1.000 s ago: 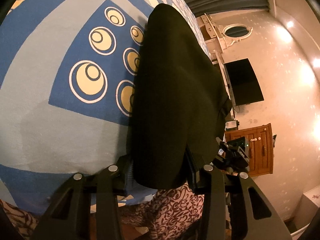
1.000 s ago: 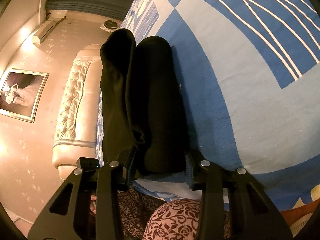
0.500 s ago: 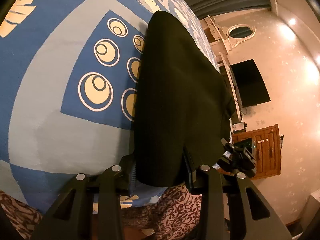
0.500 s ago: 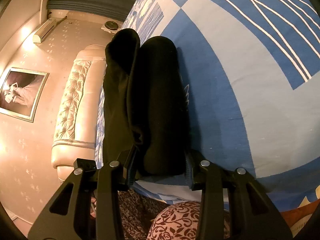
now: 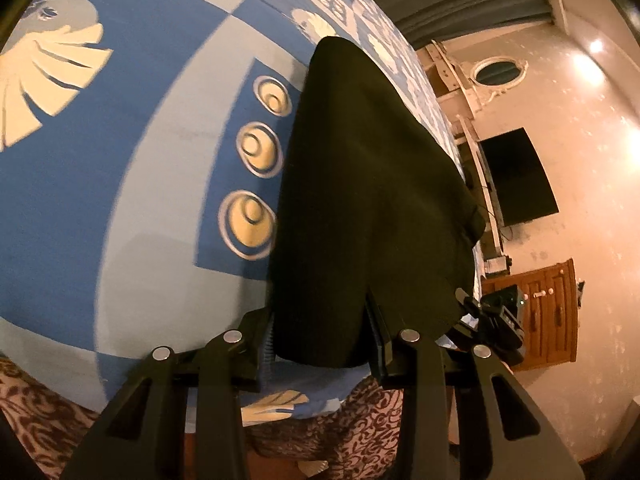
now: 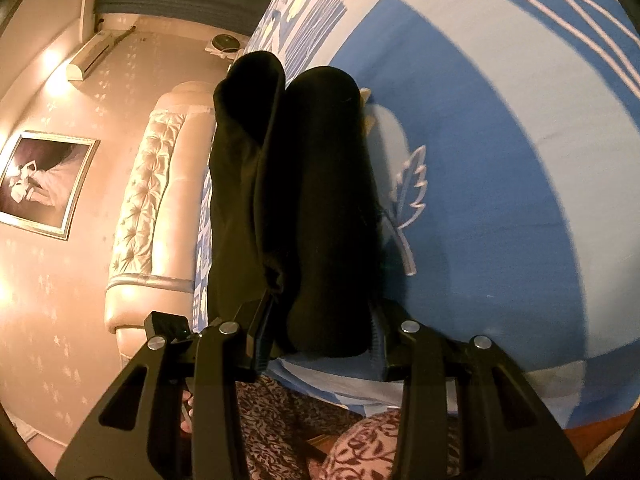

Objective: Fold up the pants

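You clamp the black pants (image 5: 372, 208) in both the left gripper (image 5: 320, 340) and right gripper (image 6: 318, 340), lifting one edge off the bed (image 5: 120, 200) to fold it over.

Black pants (image 5: 372, 208), stretched lengthwise over blue patterned bedspread (image 5: 120, 184). Near edge lifted. Two dark layers side by side at the other end.

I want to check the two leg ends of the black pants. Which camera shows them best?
The right wrist view: both leg ends lie side by side on the bedspread. The left wrist view shows only one broad dark panel of the pants, without separate legs.
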